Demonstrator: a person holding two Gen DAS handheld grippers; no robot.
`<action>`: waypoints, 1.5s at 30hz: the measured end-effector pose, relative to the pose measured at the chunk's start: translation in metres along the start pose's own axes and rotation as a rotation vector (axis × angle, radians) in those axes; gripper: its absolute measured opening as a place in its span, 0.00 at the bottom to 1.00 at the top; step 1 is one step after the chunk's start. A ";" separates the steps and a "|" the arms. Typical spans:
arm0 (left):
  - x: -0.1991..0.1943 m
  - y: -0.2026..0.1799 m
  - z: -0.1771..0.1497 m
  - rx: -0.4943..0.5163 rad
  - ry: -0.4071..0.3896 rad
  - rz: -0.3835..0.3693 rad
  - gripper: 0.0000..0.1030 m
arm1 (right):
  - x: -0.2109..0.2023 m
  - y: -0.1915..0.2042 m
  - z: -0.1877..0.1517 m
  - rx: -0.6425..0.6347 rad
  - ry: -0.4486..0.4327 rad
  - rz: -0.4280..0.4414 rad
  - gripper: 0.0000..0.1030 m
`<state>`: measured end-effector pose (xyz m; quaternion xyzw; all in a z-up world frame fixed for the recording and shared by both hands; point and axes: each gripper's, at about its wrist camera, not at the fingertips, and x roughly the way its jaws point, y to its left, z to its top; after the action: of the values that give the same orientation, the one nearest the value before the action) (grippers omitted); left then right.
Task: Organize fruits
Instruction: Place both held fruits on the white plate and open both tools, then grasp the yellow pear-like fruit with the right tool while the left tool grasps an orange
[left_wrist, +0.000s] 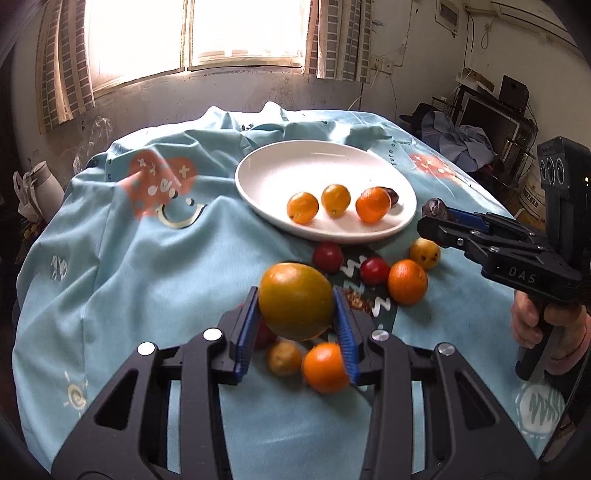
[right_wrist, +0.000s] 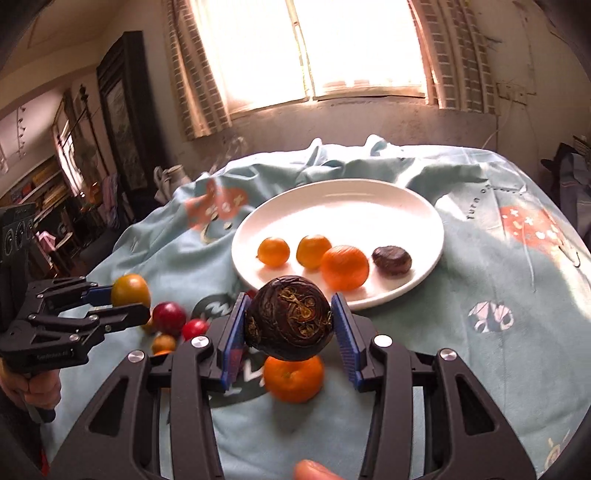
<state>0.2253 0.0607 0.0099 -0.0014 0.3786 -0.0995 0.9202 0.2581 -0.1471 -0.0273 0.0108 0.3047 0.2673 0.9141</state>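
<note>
My left gripper (left_wrist: 295, 306) is shut on a large green-orange fruit (left_wrist: 295, 304), lifted above the blue cloth. In the right wrist view that same left gripper (right_wrist: 116, 301) and its green-orange fruit (right_wrist: 130, 290) show at the left. My right gripper (right_wrist: 290, 321) is shut on a dark wrinkled round fruit (right_wrist: 290, 317), held just short of the white plate (right_wrist: 332, 195); from the left wrist view the right gripper (left_wrist: 437, 214) hangs beside the plate's right rim (left_wrist: 258, 162). On the plate lie two small yellow-orange fruits (left_wrist: 303, 207), an orange (left_wrist: 373, 205) and a dark fruit (right_wrist: 391, 260).
Loose fruits lie on the cloth near the plate: two red ones (left_wrist: 328, 256), oranges (left_wrist: 407, 281), a yellowish spotted one (left_wrist: 424, 253), and more under my left gripper (left_wrist: 325, 367). The blue cloth (left_wrist: 147, 277) is rumpled at the back. Window and wall stand behind the table.
</note>
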 end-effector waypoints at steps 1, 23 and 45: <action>0.008 -0.003 0.013 0.005 -0.003 0.005 0.38 | 0.006 -0.008 0.006 0.019 -0.013 -0.026 0.44; 0.051 -0.018 0.071 -0.003 -0.015 0.141 0.96 | 0.029 -0.049 0.036 0.103 0.015 0.000 0.72; -0.019 -0.011 -0.043 -0.053 -0.101 0.198 0.98 | -0.007 -0.036 -0.024 0.062 0.130 0.009 0.77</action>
<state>0.1798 0.0567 -0.0064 0.0066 0.3326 0.0024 0.9430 0.2572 -0.1850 -0.0494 0.0231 0.3715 0.2620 0.8904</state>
